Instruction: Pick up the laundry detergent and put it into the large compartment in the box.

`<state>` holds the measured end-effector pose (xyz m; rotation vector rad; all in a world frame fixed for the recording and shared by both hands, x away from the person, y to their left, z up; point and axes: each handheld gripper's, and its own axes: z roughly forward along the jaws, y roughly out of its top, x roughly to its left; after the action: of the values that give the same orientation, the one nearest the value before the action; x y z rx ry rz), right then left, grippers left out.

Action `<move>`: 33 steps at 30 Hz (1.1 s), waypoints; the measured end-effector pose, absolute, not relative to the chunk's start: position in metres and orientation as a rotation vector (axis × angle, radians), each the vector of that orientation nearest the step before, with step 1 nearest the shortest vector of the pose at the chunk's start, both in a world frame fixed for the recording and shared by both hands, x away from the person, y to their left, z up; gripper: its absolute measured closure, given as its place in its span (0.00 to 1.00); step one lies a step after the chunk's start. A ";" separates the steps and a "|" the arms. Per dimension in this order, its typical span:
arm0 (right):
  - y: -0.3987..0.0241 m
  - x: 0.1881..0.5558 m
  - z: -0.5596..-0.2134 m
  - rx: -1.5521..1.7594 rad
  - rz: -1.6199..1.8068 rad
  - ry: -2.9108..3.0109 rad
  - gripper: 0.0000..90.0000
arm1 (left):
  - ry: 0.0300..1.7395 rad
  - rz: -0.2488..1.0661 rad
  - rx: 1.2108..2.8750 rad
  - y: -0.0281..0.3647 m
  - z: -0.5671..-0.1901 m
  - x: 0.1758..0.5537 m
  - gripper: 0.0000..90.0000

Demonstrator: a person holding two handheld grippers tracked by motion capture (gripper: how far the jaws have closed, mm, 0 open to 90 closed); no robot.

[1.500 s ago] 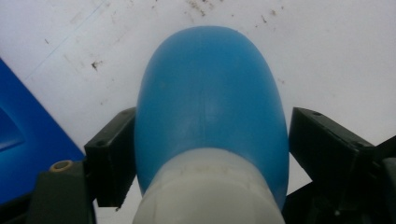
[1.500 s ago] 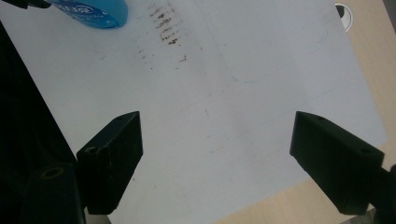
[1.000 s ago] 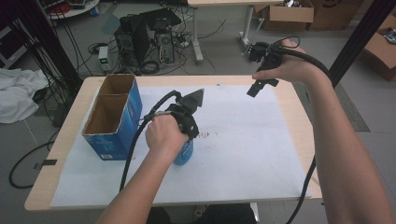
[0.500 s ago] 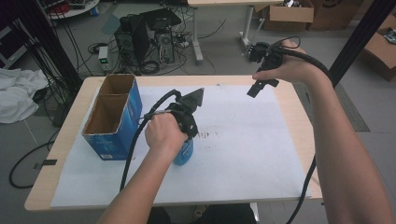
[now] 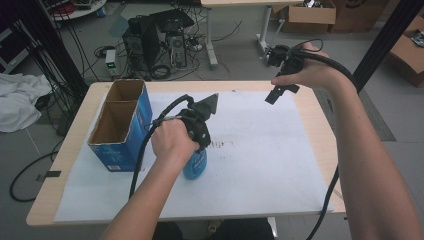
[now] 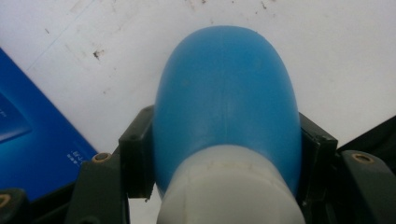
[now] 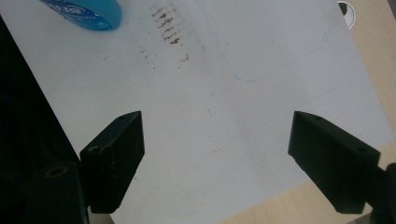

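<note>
- Far left, off the table: white cloth (image 5: 15, 107) on the floor, black cables beside it.
- Table (image 5: 310, 100) w/ pale wood top, big white sheet (image 5: 270, 165) covering most of it. Brownish smudges on the sheet just right of the bottle.
- Left part of the table: blue box (image 5: 127, 140), open top, cardboard inside, split into 2 compartments, both look bare. Stands upright, partly on the sheet's left edge.
- Just right of the box: blue bottle (image 5: 196, 165), upright on the sheet, bottom resting on it as far as the high view shows. In the left gripper view the bottle (image 6: 226, 102) has a white neck near the camera, blue body below it.
- Left gripper (image 5: 200, 142) comes down on the bottle from above, hand wrapped round the gripper body, cable trailing back over the forearm. Jaws clenched on the bottle: black pads press its 2 sides at the shoulder, just below the white neck. Jaws were just closing the last bit onto it.
- Mid sheet, right of the bottle: bare paper, faint marks.
- Right gripper (image 5: 280, 92) held up in the air over the table's far right part, well apart from bottle & box. In the right gripper view its jaws (image 7: 215, 163) stand wide, released, nothing btw them, sheet & table edge beneath.
- Behind the table: PC tower (image 5: 160, 37) & cable tangle on the floor; cardboard boxes far right.
</note>
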<state>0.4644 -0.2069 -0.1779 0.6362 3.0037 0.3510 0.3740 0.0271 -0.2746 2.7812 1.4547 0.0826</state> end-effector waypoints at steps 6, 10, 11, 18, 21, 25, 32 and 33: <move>-0.206 0.463 -0.176 0.635 0.364 3.005 0.21 | 1.471 0.077 2.767 0.035 -0.252 0.372 0.42; -0.206 0.462 -0.176 0.637 0.372 3.001 0.21 | 1.483 0.067 2.745 0.044 -0.233 0.371 0.42; -0.206 0.462 -0.175 0.633 0.367 3.002 0.21 | 1.490 0.061 2.740 0.046 -0.228 0.371 0.42; -0.206 0.461 -0.174 0.635 0.368 2.999 0.21 | 1.502 0.057 2.702 0.062 -0.198 0.371 0.43; -0.206 0.460 -0.173 0.637 0.373 2.998 0.21 | 1.519 0.059 2.671 0.071 -0.185 0.371 0.43; -0.206 0.461 -0.171 0.635 0.367 2.997 0.21 | 1.558 0.062 2.625 0.084 -0.170 0.373 0.43; -0.206 0.461 -0.170 0.639 0.372 2.994 0.21 | 1.662 0.045 2.542 0.114 -0.144 0.379 0.43; -0.206 0.462 -0.171 0.641 0.369 2.996 0.21 | 1.667 0.044 2.534 0.119 -0.140 0.380 0.43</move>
<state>0.4616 -0.2057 -0.1707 0.6407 2.9963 0.3692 0.3797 0.1189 -0.1402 2.5338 1.6668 0.0436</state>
